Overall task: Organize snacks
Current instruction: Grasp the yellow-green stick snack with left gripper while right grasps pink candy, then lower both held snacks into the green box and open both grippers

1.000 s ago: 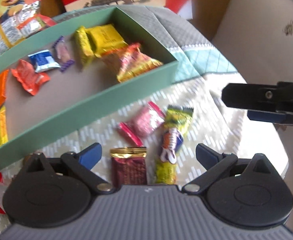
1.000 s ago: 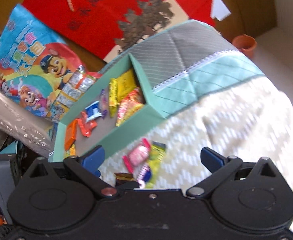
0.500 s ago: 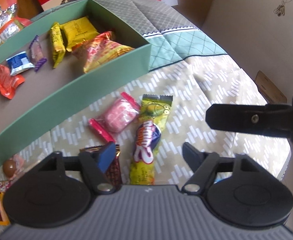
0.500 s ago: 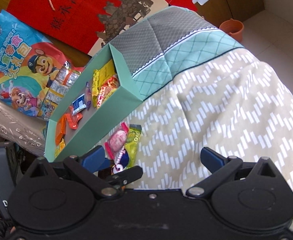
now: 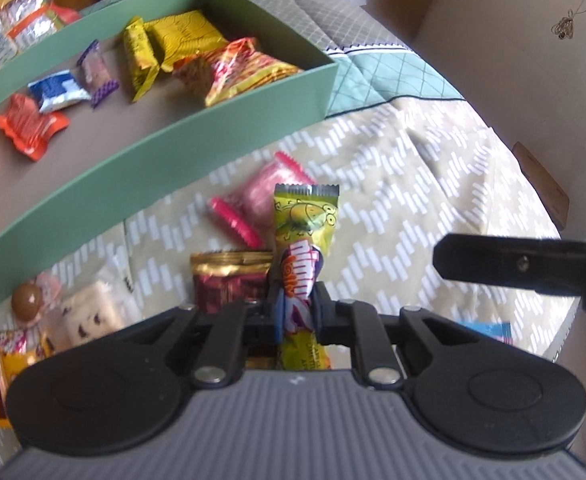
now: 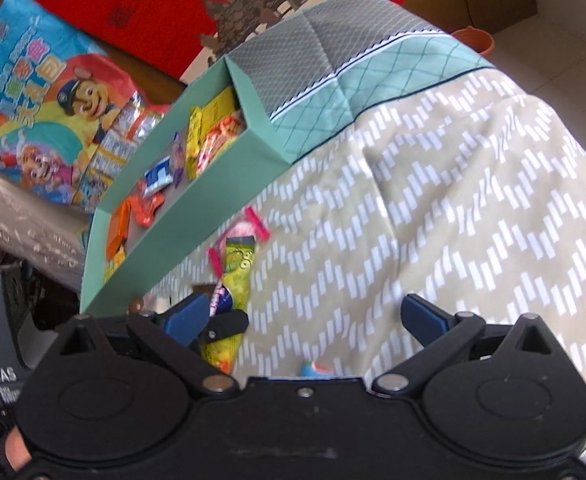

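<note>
**Green tray half filled, left jaws on a lollipop wrapper**

Green cardboard tray (image 5: 221, 128) at ten o'clock holds yellow packets (image 5: 173, 40), a red-yellow bag (image 5: 245, 68) and small sweets. The left gripper (image 5: 295, 304) has its jaws clamped on the yellow-green candy stick (image 5: 305, 224), above the patterned cloth (image 5: 413, 168). The right gripper (image 6: 301, 316) has its jaws wide apart, holding nothing.

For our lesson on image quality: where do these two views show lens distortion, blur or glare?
Left wrist view: the green box wall bows in a fisheye curve; the pink candy is soft with blur. Right wrist view: the patterned cloth bulges, sunlit and slightly washed out.
</note>
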`<control>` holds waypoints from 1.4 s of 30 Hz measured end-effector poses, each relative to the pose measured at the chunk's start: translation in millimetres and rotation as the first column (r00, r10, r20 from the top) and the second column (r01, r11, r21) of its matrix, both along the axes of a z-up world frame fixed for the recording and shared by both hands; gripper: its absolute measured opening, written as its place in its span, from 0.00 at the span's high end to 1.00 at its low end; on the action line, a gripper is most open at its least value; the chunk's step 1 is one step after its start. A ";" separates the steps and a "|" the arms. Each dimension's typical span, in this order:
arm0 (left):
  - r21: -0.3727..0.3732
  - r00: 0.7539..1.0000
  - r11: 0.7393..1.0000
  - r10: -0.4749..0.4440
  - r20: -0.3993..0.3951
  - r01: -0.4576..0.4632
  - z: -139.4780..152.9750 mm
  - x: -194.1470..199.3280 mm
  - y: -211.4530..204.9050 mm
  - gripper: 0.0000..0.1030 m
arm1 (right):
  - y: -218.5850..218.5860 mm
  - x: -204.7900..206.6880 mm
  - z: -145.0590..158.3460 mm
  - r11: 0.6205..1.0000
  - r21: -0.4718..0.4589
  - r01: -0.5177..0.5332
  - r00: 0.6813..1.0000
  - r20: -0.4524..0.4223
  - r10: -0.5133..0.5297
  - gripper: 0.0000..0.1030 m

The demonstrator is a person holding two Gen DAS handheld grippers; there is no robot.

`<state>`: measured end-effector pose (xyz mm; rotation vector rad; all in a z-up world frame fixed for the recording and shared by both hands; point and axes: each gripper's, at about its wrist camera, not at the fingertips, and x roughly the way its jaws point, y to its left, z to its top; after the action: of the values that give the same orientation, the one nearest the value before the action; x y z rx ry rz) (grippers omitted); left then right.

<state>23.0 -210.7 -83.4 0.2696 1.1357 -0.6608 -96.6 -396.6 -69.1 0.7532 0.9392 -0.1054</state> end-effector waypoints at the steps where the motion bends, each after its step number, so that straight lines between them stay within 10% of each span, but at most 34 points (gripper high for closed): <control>1: 0.000 1.000 1.000 0.002 -0.004 -0.002 -0.2 -1.7 3.0 0.86 | 3.0 -2.4 0.3 1.000 -0.002 -0.014 1.000 -0.002 0.014 0.00; 9: 0.002 1.000 1.000 -0.015 0.002 0.015 8.3 -30.7 23.1 0.68 | 31.8 -20.4 -0.7 0.987 -0.083 -0.135 0.991 -0.034 0.133 0.20; 17: 0.016 0.999 0.999 -0.032 0.031 0.031 1.5 -45.4 24.7 0.72 | 61.0 -20.4 4.5 0.935 -0.274 -0.225 0.974 -0.069 0.215 0.38; 21: -0.006 1.000 1.000 0.012 0.019 -0.012 4.5 -38.7 36.2 0.74 | 83.8 -17.6 6.7 0.860 -0.407 -0.306 0.952 -0.118 0.283 0.68; 42: -0.193 0.971 0.958 0.229 0.073 -0.212 76.2 12.8 126.5 0.74 | 88.6 54.1 77.3 0.945 -0.249 -0.213 0.965 0.099 0.244 0.70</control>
<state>35.8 -84.2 -7.2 0.0143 0.9891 -0.5446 -42.5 -308.0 8.2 0.4213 0.8664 0.0353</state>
